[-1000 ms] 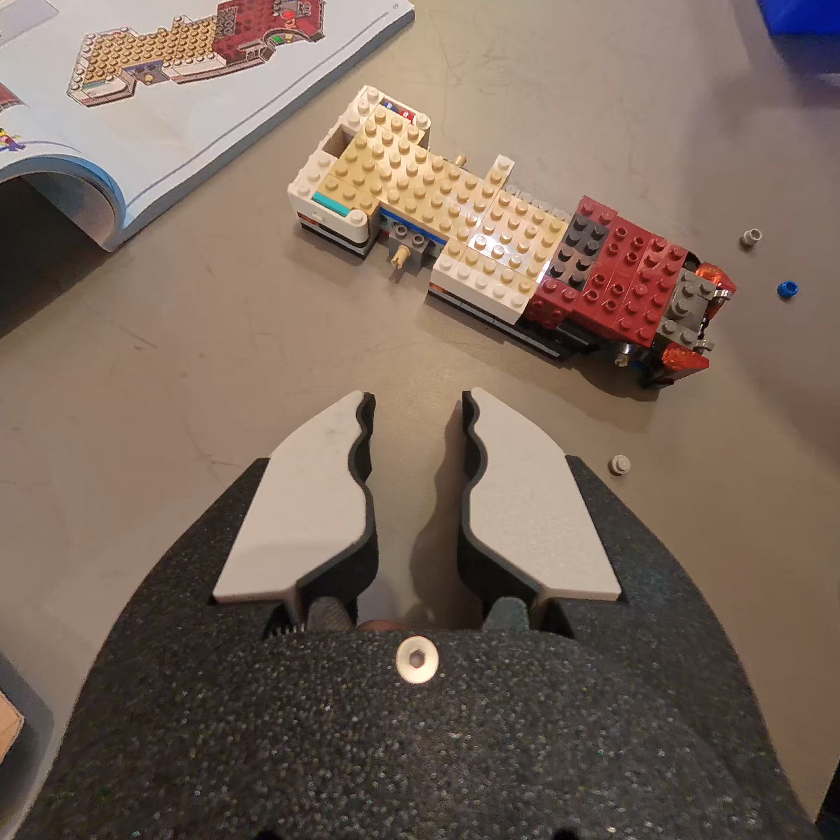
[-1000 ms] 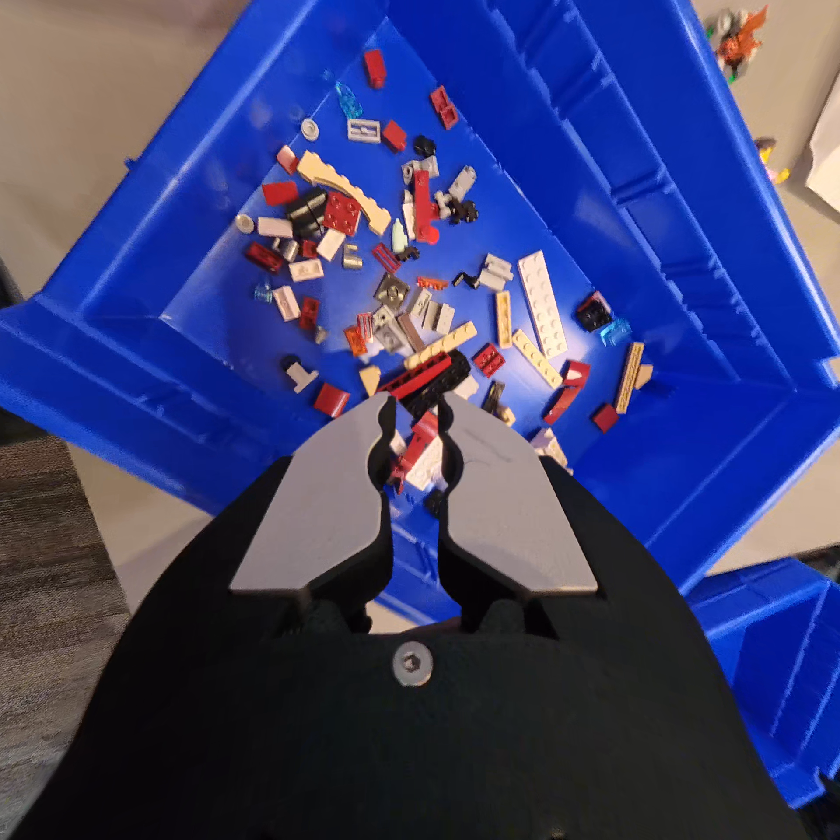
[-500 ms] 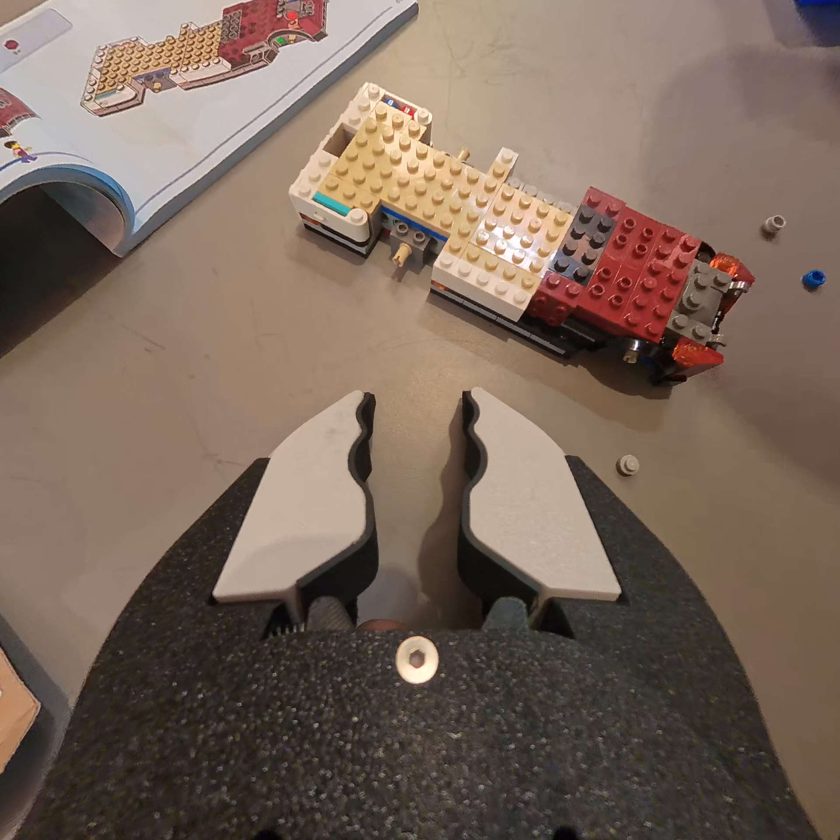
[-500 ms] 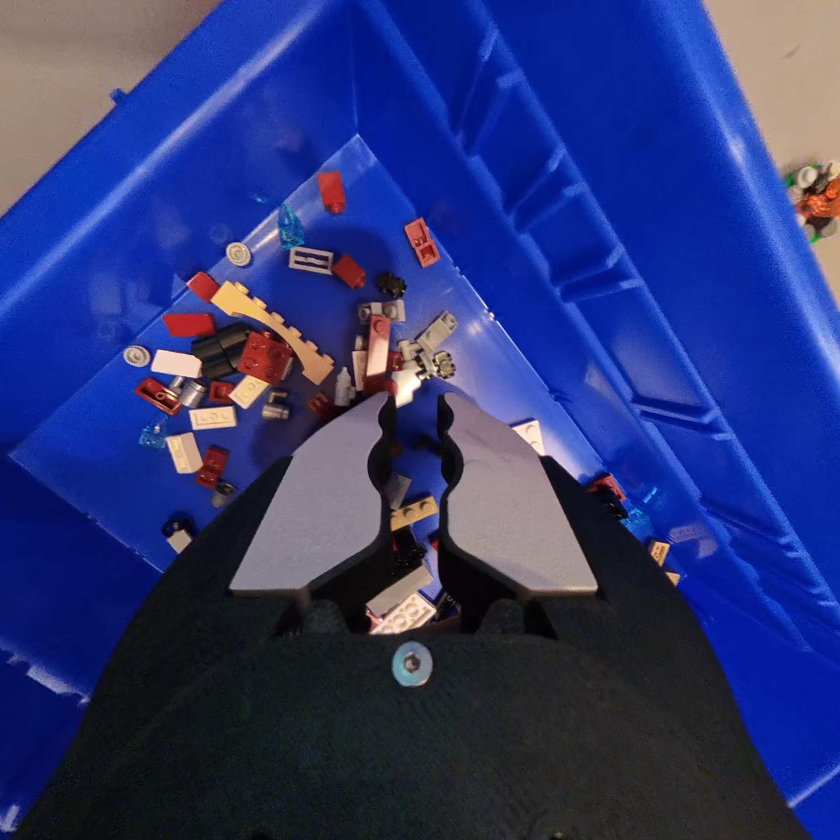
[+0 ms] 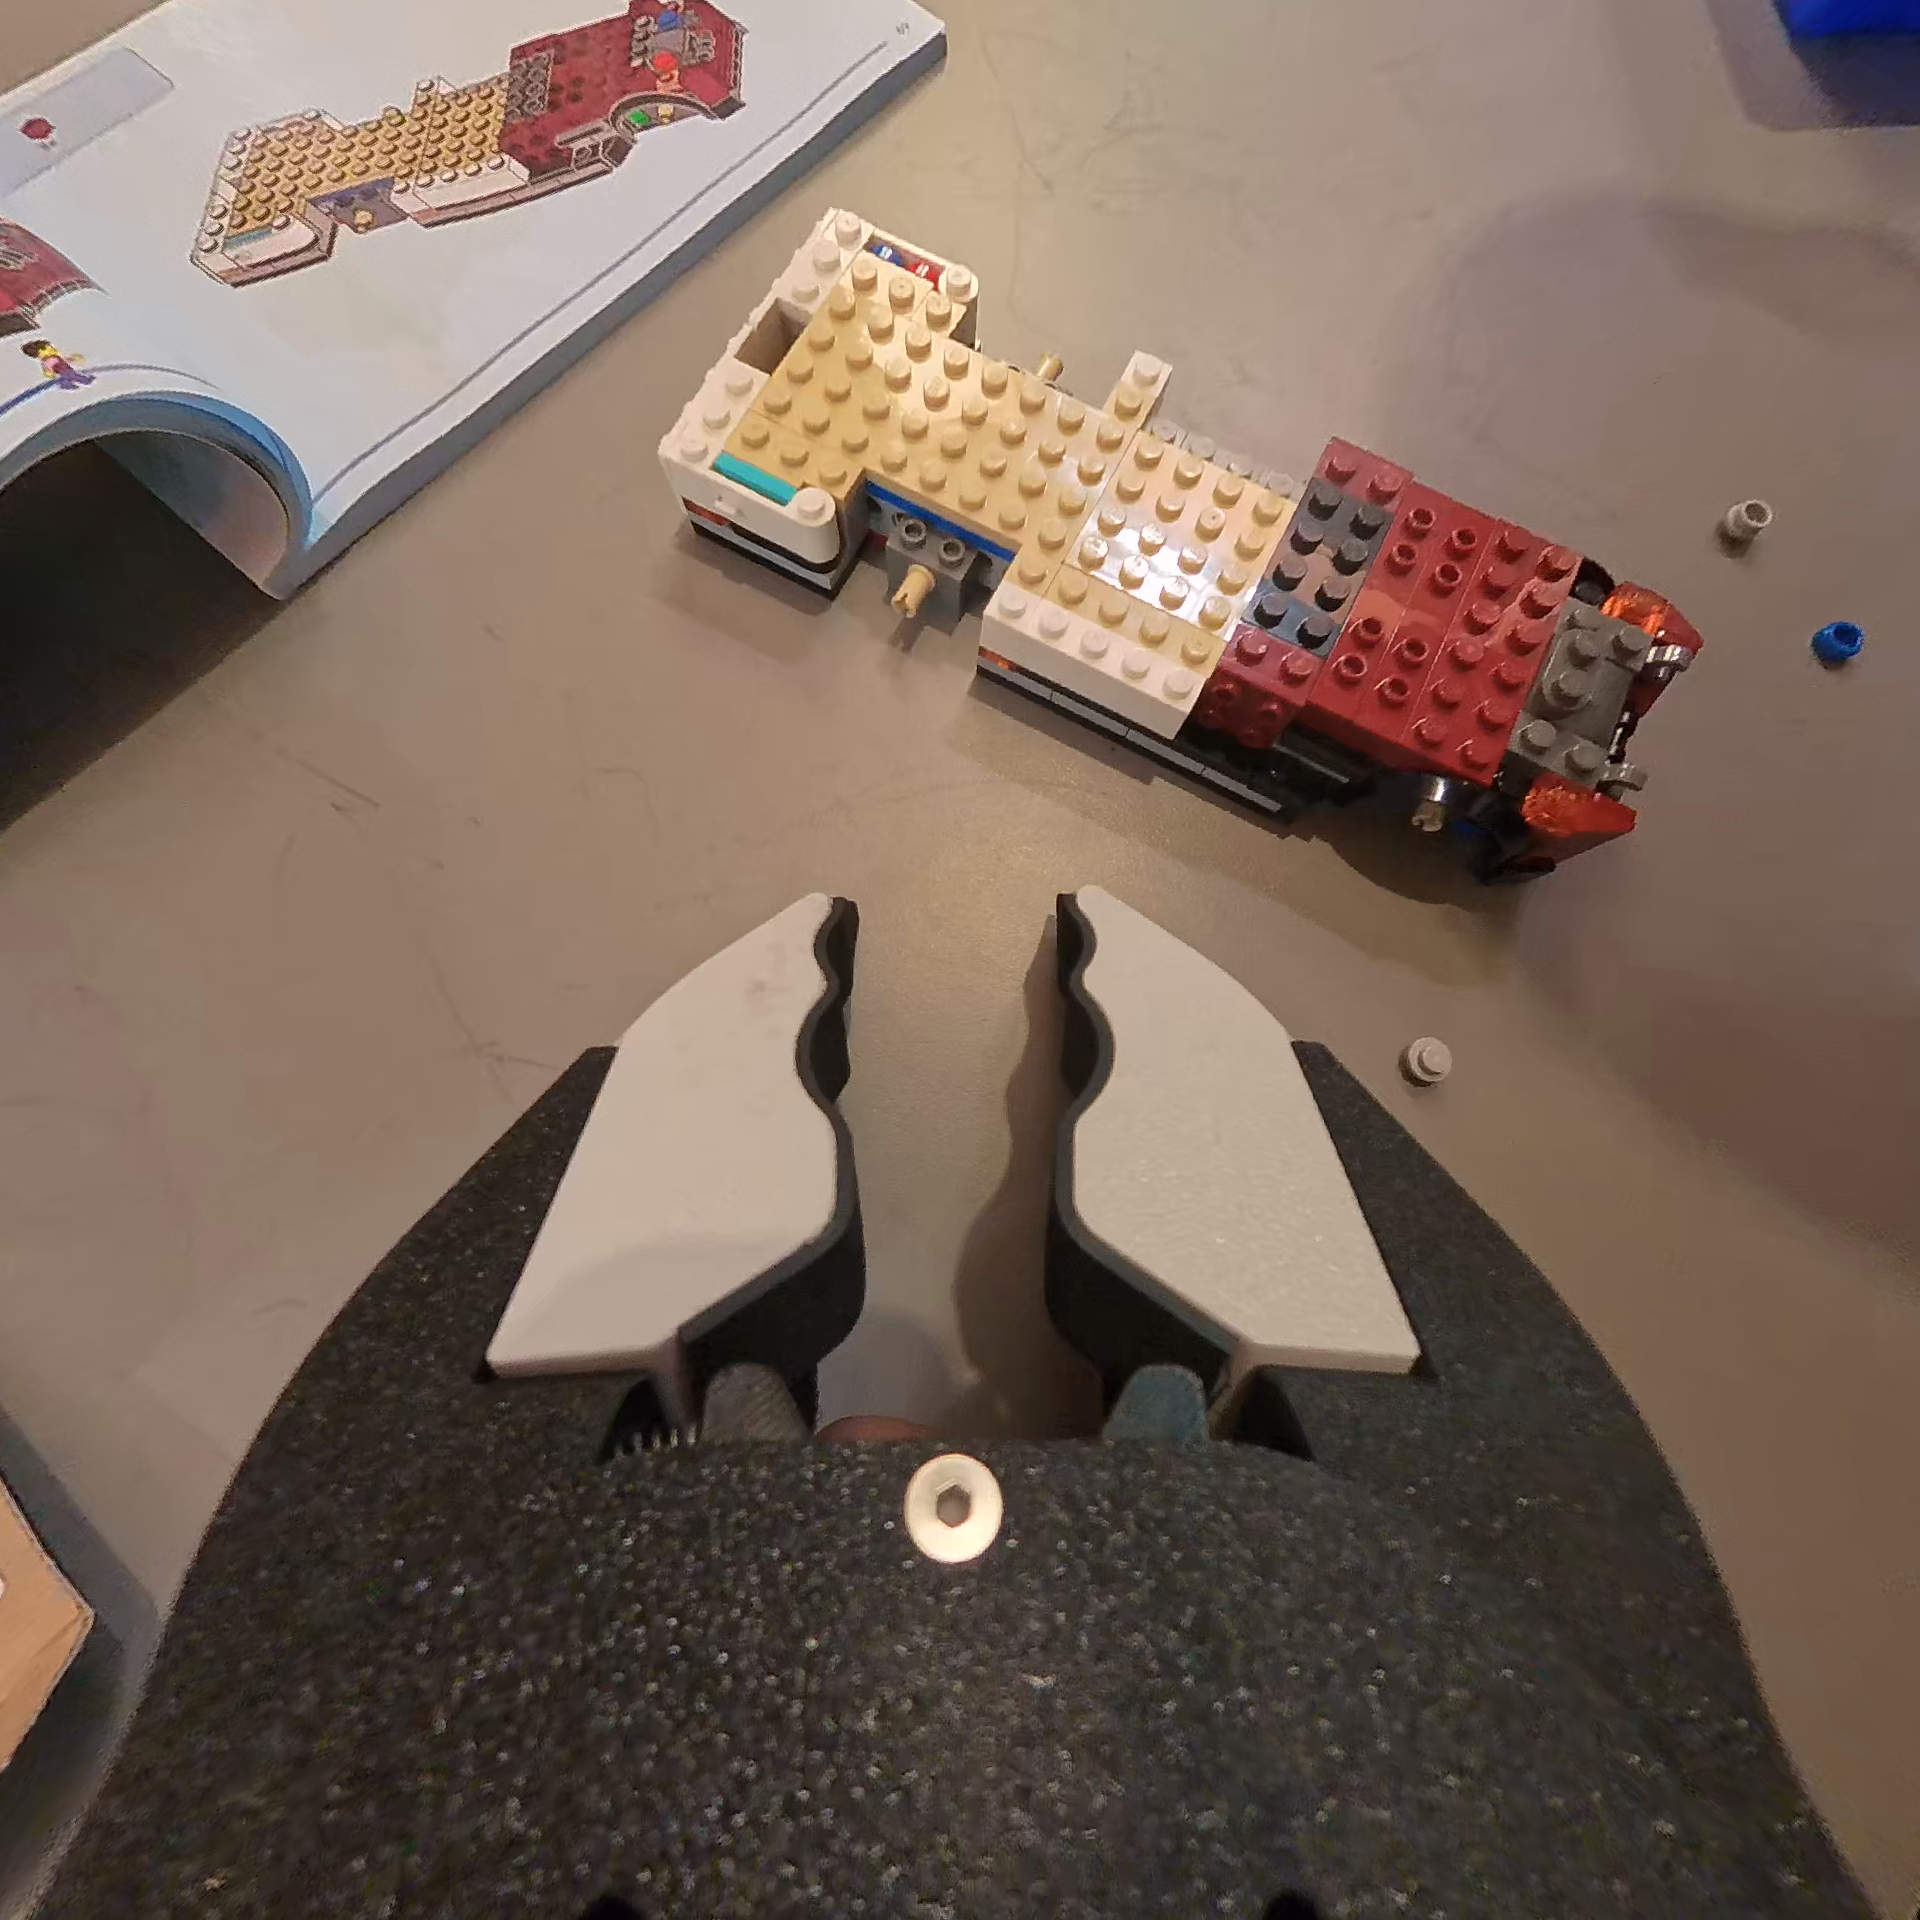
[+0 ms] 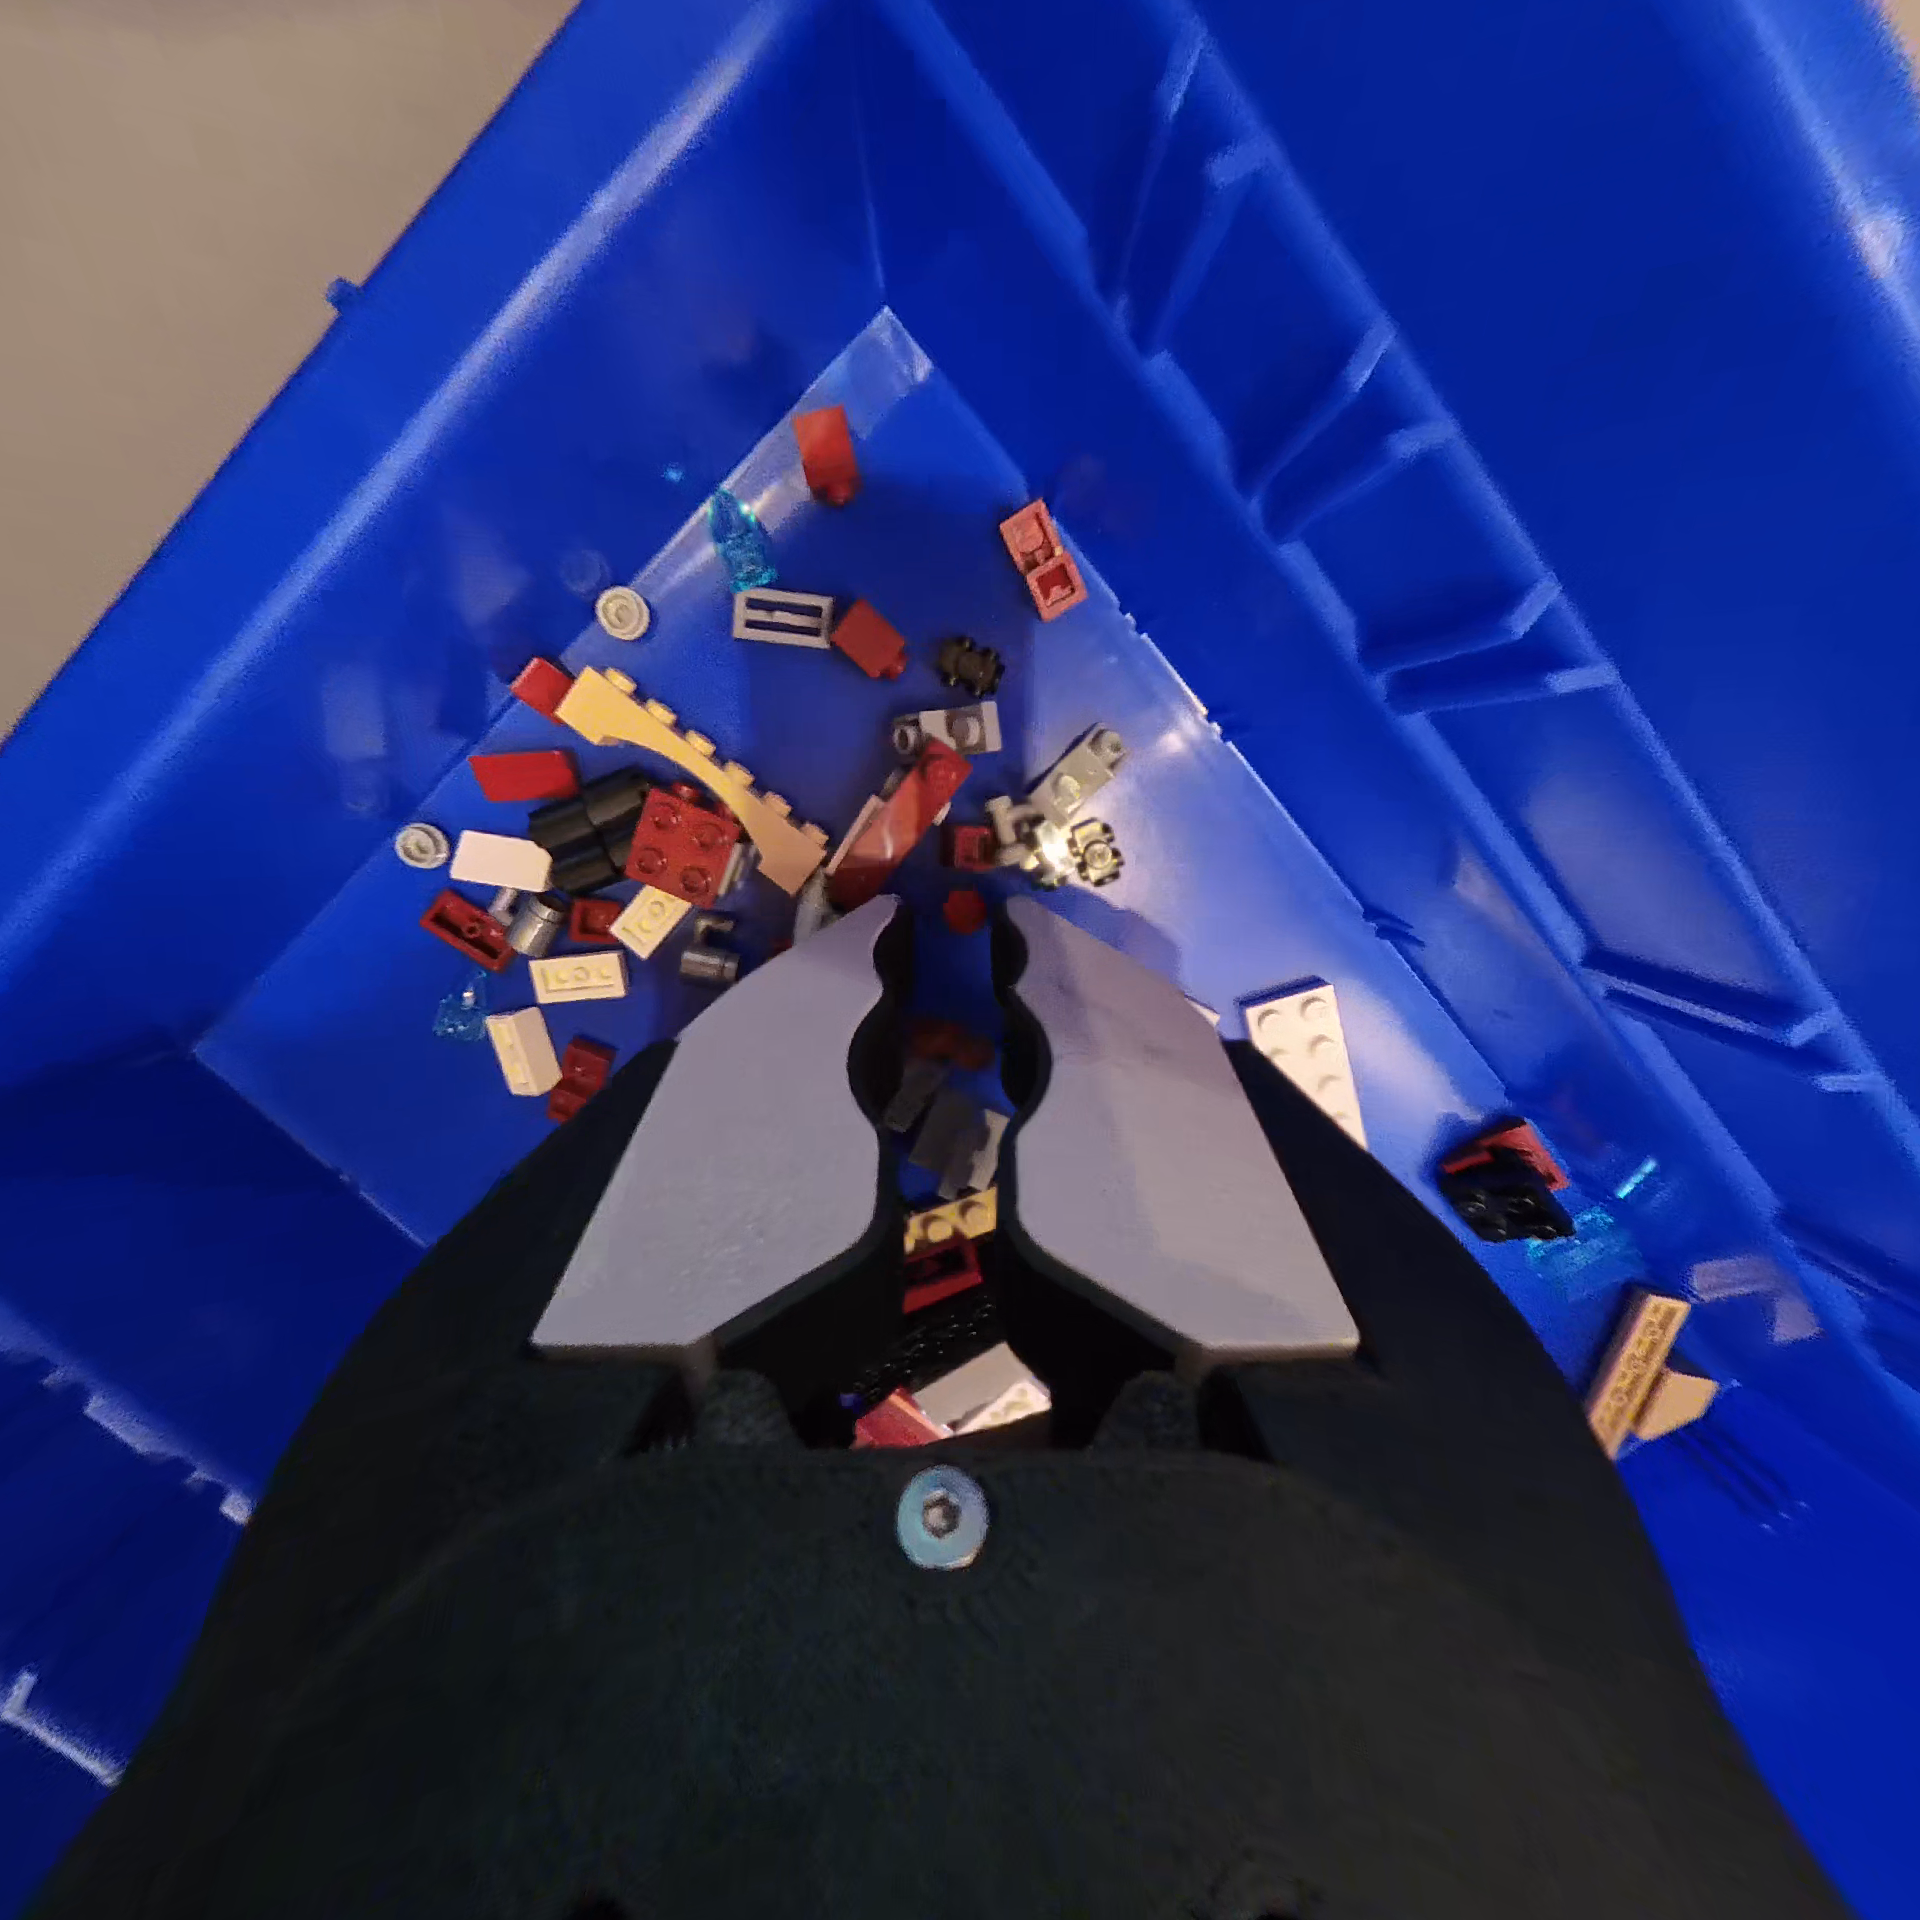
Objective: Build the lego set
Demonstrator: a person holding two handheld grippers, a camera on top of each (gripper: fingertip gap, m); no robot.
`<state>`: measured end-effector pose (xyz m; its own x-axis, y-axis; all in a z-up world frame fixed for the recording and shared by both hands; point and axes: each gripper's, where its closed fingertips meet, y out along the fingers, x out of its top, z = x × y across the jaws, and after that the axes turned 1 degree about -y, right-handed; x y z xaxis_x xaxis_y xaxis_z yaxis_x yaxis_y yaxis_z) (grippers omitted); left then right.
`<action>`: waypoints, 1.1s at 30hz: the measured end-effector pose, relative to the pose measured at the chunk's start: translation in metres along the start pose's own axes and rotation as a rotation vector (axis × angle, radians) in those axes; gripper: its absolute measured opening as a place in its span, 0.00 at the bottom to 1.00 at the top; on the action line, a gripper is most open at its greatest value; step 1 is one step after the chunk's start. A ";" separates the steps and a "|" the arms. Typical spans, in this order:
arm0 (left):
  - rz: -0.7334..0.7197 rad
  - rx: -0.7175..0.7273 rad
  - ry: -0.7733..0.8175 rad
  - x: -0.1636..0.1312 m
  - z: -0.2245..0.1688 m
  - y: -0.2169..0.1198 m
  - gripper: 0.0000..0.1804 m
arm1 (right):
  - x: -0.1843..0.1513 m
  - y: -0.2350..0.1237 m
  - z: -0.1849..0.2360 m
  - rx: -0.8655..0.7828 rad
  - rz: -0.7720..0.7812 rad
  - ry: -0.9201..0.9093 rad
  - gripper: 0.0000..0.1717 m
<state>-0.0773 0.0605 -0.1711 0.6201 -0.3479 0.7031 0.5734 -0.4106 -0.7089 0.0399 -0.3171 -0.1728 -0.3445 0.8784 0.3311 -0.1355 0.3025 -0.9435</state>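
Jaws of the left gripper [image 5: 956, 914] stand apart over bare table [image 5: 520, 831], near a brick model [image 5: 1143, 540] and a booklet [image 5: 416, 208]. Right gripper [image 6: 945, 920], narrowly parted and gripping nothing, hangs inside a blue bin [image 6: 1351, 312] above loose bricks [image 6: 675, 831].

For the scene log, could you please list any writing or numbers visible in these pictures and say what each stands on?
I won't quote any writing; here is what bears it.
Instruction booklet: a small mark at its top corner, too small to read.
Brick model: no legible writing.
Blue bin and its loose bricks: none visible.
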 end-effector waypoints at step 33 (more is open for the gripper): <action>-0.066 0.010 0.044 0.006 -0.004 -0.006 0.19 | 0.279 0.077 0.082 -0.217 -0.268 0.039 0.05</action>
<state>-0.0792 0.0576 -0.1618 0.5569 -0.3574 0.7498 0.6177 -0.4253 -0.6615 -0.1430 -0.0796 -0.1519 -0.2869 0.7692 0.5710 -0.0139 0.5926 -0.8054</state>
